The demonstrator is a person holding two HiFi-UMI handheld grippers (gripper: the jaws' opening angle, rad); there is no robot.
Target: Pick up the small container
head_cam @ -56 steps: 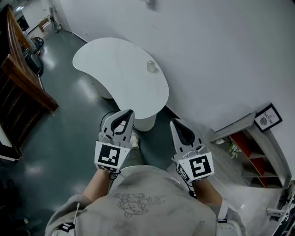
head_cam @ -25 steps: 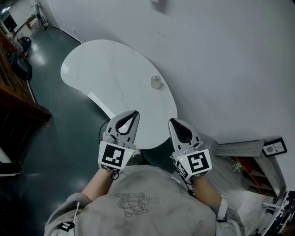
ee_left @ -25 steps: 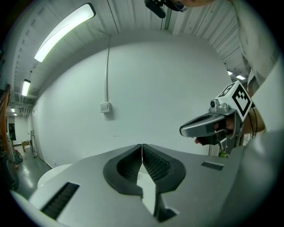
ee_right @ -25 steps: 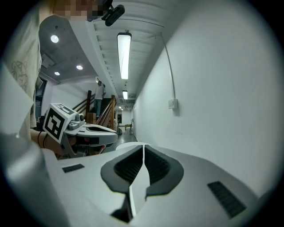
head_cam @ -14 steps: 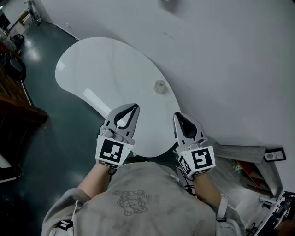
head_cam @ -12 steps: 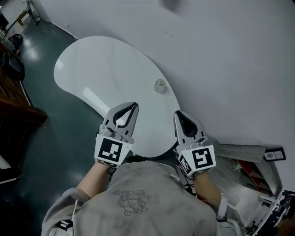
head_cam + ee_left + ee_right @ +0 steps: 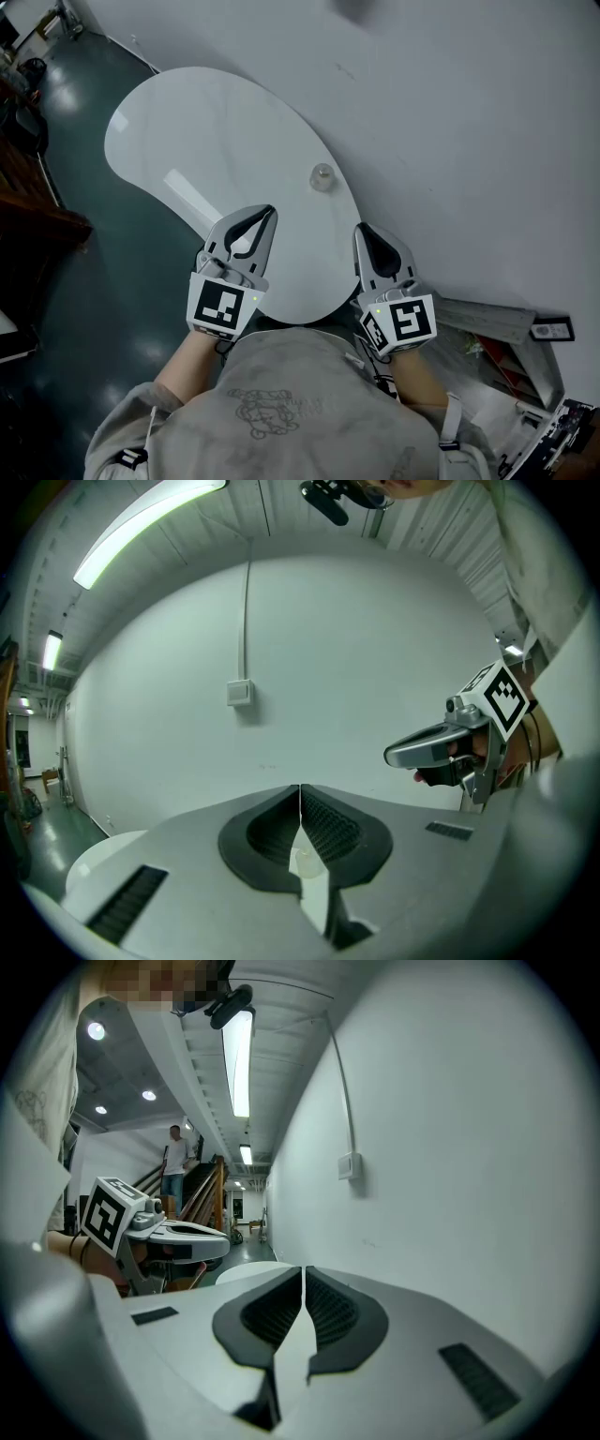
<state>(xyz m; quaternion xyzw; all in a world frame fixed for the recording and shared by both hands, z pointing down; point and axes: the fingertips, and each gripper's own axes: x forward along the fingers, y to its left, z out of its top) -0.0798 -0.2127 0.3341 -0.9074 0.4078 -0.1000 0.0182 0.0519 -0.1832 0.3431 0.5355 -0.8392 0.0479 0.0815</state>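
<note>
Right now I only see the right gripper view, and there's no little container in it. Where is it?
Observer: In the head view, the small container stands on the white table, near the edge by the wall.
Operator: Is it close to my grippers?
Observer: Not touching. It sits ahead of both, between the lines of the left gripper and the right gripper.
Operator: Is the left one holding anything?
Observer: No. The left gripper view shows its jaws together and empty, with the container showing beyond them, low in the gap.
</note>
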